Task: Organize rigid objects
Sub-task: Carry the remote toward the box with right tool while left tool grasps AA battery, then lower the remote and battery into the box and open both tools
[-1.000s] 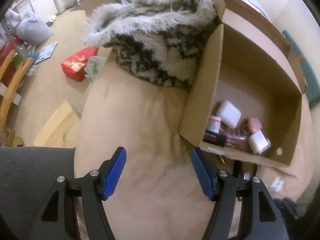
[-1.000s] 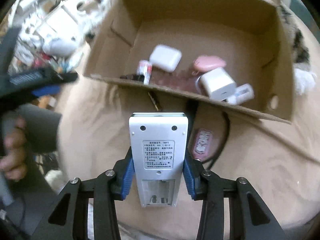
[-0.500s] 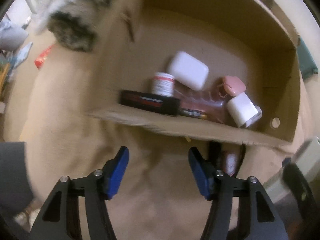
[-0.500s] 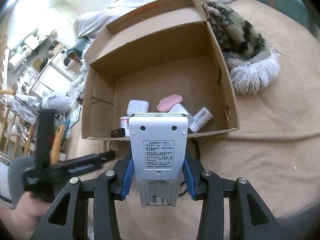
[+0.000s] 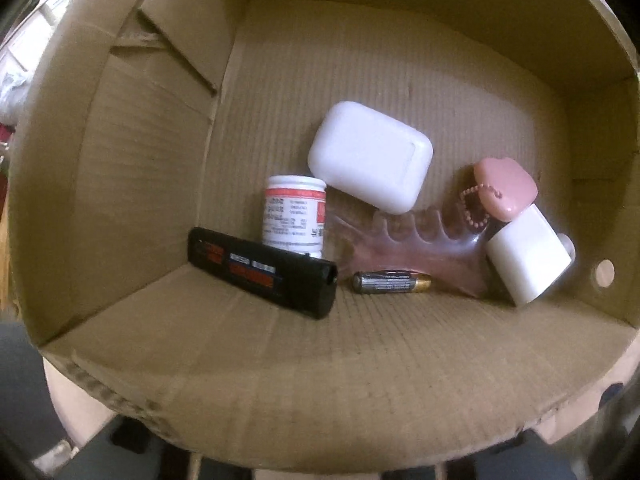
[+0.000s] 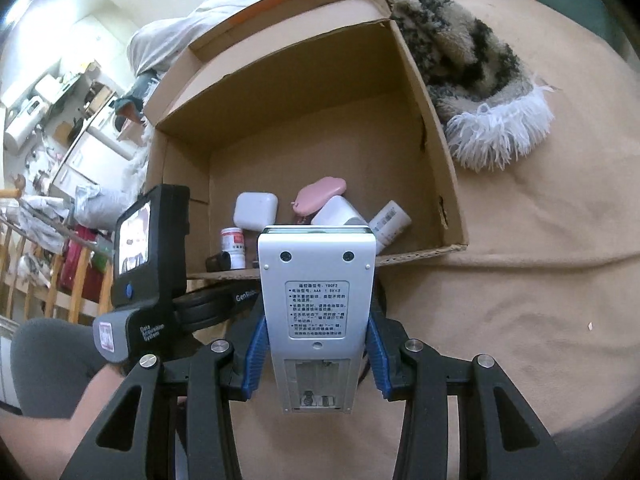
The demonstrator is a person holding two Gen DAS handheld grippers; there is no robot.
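The cardboard box (image 6: 304, 128) lies on the tan blanket (image 6: 540, 280) with its open side toward the cameras, a furry patterned throw (image 6: 472, 64) against its right wall. Its contents are gathered along the near edge of the floor. From the left wrist view: a white rounded case (image 5: 370, 156) sits farthest back in the cluster; just in front and left of it stands a small white jar with a red band (image 5: 294, 214); a black flat bar with red labels (image 5: 262, 272) lies at the near left; a translucent pink comb-like piece (image 5: 408, 248) spreads across the middle; a white cube-shaped plug (image 5: 528, 266) leans at the right with a pink clam-shaped pouch (image 5: 506, 188) on a bead chain resting above it; and a single battery (image 5: 390, 282) lies on its side between the bar and the plug.

The right gripper (image 6: 316, 354) is clenched on a silver-grey remote control (image 6: 316, 308), held back side up with its battery bay uncovered, outside the box and just near of its front lip.

The right wrist view alone shows the left gripper (image 6: 224, 300) body low at the box's front lip, and a white tube (image 6: 390, 220) by the plug. The battery and comb show only from the left. The left gripper's fingers lie out of frame in its own view and are hidden in the other, so I cannot tell whether they are released or clenched.
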